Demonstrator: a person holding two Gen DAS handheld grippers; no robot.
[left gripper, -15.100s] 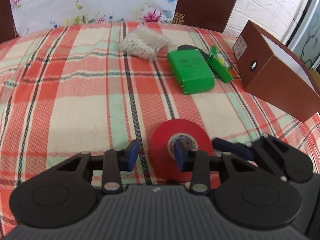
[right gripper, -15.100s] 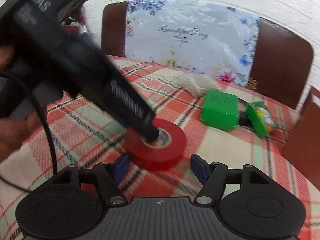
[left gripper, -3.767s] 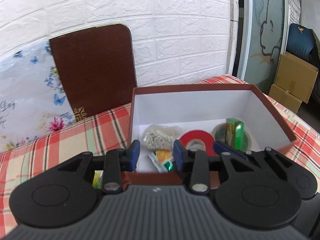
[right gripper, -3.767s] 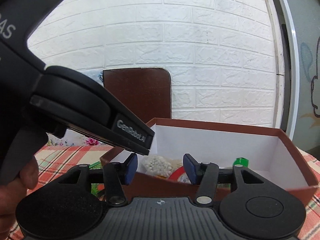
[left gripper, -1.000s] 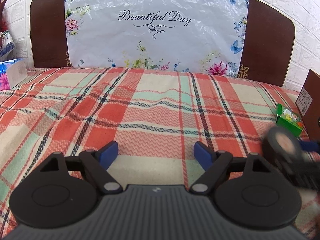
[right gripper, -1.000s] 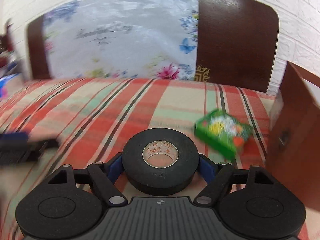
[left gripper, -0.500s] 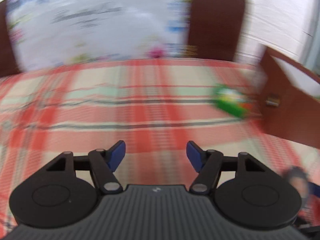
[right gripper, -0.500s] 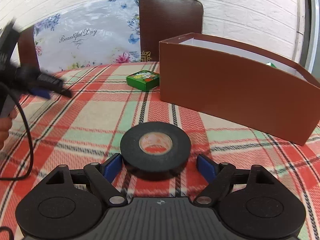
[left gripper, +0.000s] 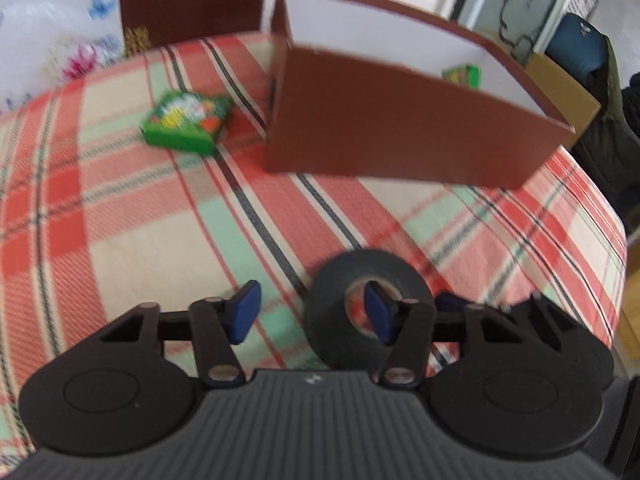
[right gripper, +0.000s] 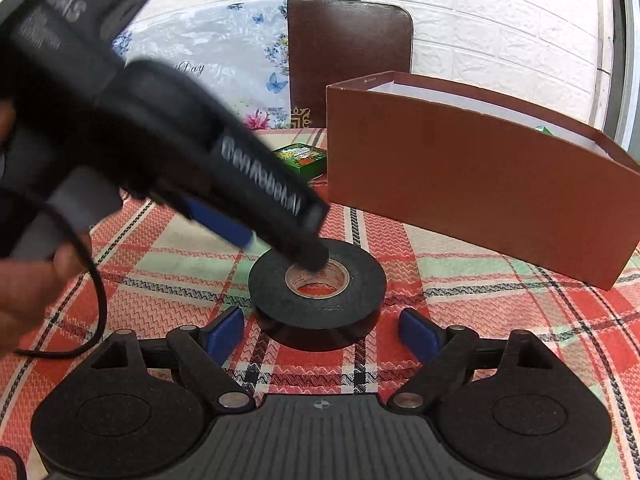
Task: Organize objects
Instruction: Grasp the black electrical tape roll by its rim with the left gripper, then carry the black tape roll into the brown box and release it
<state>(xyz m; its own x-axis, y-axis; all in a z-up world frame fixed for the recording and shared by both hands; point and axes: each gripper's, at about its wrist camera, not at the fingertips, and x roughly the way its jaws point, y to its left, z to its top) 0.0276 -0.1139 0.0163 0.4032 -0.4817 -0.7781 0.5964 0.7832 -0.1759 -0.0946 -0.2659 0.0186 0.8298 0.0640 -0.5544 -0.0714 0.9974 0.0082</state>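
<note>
You are hooking the tape with your spread left gripper, one finger in its core; right gripper waiting wide. Pinch next, then carry to the box.

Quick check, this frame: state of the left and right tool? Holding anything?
Left tool: open, holding nothing; one finger sits in the core of the black tape roll.
Right tool: open, empty, just behind the roll lying on the tablecloth.
</note>
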